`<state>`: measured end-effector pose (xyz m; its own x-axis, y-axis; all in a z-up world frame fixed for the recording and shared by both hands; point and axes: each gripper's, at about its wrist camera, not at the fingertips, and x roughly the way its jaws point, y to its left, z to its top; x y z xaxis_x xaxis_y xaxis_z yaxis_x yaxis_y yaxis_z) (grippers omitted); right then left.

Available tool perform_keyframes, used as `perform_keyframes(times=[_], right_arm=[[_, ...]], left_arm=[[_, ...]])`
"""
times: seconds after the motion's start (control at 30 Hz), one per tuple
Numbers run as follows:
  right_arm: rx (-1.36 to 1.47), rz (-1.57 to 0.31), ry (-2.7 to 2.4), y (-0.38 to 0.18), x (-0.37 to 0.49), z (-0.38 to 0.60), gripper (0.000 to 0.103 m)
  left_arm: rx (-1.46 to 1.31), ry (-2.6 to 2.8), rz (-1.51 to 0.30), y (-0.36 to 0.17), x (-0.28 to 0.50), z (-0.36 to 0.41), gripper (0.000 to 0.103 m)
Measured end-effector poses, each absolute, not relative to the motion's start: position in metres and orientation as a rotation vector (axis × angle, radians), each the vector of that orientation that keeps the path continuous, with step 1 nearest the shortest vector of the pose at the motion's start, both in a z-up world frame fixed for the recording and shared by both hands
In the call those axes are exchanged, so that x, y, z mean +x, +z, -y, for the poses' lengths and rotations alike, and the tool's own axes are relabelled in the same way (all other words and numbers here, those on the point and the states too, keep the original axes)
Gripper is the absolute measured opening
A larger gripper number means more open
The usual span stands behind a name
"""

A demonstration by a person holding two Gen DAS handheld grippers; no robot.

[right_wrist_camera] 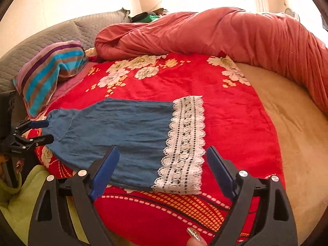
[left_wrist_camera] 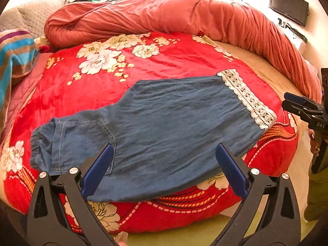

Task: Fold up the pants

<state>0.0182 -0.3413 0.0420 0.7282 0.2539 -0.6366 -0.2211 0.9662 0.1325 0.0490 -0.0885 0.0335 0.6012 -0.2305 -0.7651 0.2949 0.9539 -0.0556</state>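
Note:
Blue denim pants (left_wrist_camera: 164, 127) with a white lace hem (left_wrist_camera: 248, 100) lie flat on a red floral blanket (left_wrist_camera: 164, 61), legs stacked, waistband at the left. My left gripper (left_wrist_camera: 164, 168) is open and empty above the near edge by the pocket. My right gripper (right_wrist_camera: 163, 170) is open and empty above the lace hem (right_wrist_camera: 184, 145) end of the pants (right_wrist_camera: 123, 135). Each gripper also shows in the other view, the right one (left_wrist_camera: 297, 106) and the left one (right_wrist_camera: 44, 131).
A rolled coral duvet (left_wrist_camera: 164, 14) runs along the far side and right of the bed. A striped pillow (right_wrist_camera: 49, 73) lies at the left by a grey headboard (right_wrist_camera: 51, 34). A beige sheet (right_wrist_camera: 297, 123) lies right. A monitor (left_wrist_camera: 289, 6) hangs at right.

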Motion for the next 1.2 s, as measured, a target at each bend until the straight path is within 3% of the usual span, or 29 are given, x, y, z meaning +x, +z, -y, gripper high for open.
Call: perform_keyframes(times=[0.6,1.2], right_arm=[[0.092,-0.681,0.216,0.042,0.012,0.376,0.086],[0.152,-0.798,0.287,-0.006,0.035,0.363,0.086]], left_arm=[[0.194,-0.411,-0.868,0.052,0.094,0.164,0.093],[0.250,-0.463,-0.910,0.033,0.162,0.205,0.093]])
